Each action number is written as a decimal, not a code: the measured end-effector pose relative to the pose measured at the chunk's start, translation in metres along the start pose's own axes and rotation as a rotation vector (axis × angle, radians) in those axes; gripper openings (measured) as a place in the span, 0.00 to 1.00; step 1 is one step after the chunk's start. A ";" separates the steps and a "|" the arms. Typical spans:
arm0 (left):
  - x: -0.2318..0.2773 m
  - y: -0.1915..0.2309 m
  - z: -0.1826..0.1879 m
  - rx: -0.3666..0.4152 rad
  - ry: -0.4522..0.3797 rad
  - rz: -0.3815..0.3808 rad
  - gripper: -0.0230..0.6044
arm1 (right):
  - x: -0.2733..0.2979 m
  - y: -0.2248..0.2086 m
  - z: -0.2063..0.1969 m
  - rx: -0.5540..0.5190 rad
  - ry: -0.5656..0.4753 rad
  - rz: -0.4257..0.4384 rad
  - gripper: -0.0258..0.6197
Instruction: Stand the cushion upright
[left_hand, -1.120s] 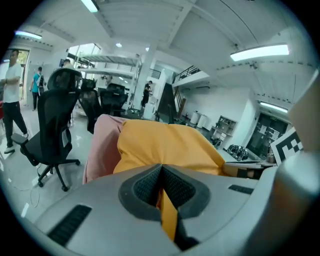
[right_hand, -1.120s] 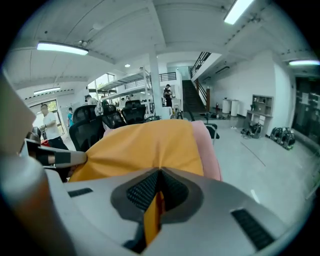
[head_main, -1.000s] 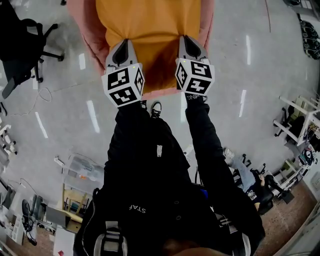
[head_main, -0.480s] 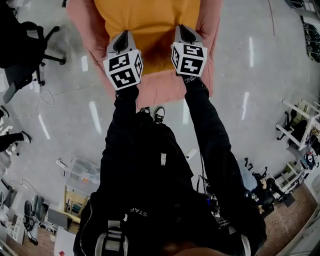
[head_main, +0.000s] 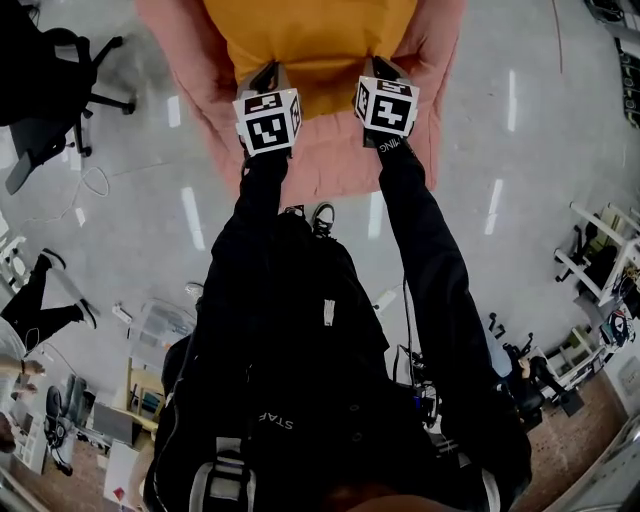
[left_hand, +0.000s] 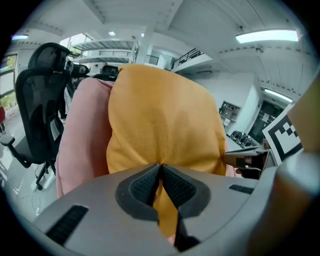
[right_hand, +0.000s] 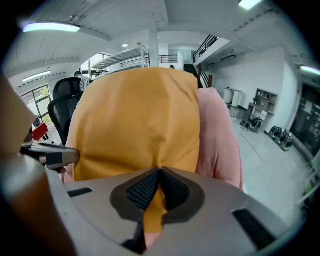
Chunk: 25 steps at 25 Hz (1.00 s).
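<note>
A mustard-yellow cushion rests against the back of a pink armchair. In the head view my left gripper pinches the cushion's near edge on the left, and my right gripper pinches it on the right. The left gripper view shows the cushion rising in front of the pink chair back, with a fold of yellow fabric caught between the shut jaws of the left gripper. In the right gripper view the cushion is clamped the same way by the right gripper, beside the pink upholstery.
A black office chair stands on the polished floor to the left, also seen as the office chair. Shelving and clutter line the right side. A person is at the left edge. Boxes and gear sit behind me.
Both grippers have sunk toward the armchair seat together, bringing the cushion's near edge down with them. The jaws stayed shut on the fabric throughout.
</note>
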<state>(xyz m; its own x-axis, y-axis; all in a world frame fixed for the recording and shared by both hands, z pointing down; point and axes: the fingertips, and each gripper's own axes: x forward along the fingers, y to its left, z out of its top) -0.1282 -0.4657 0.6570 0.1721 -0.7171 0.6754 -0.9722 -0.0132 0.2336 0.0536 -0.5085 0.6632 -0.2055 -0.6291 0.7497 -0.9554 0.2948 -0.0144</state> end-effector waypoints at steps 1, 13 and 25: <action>0.004 0.000 -0.004 0.000 0.020 0.001 0.05 | 0.002 -0.001 -0.002 -0.001 0.015 -0.003 0.07; -0.097 -0.009 0.022 -0.067 -0.080 0.034 0.06 | -0.120 0.025 0.022 0.012 -0.171 0.089 0.10; -0.322 -0.127 0.115 0.025 -0.368 -0.068 0.04 | -0.382 0.064 0.097 -0.020 -0.531 0.144 0.06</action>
<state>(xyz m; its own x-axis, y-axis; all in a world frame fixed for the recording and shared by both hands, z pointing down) -0.0785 -0.3128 0.3294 0.1724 -0.9163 0.3616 -0.9649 -0.0834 0.2488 0.0500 -0.3187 0.3113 -0.4177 -0.8563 0.3037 -0.9065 0.4154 -0.0757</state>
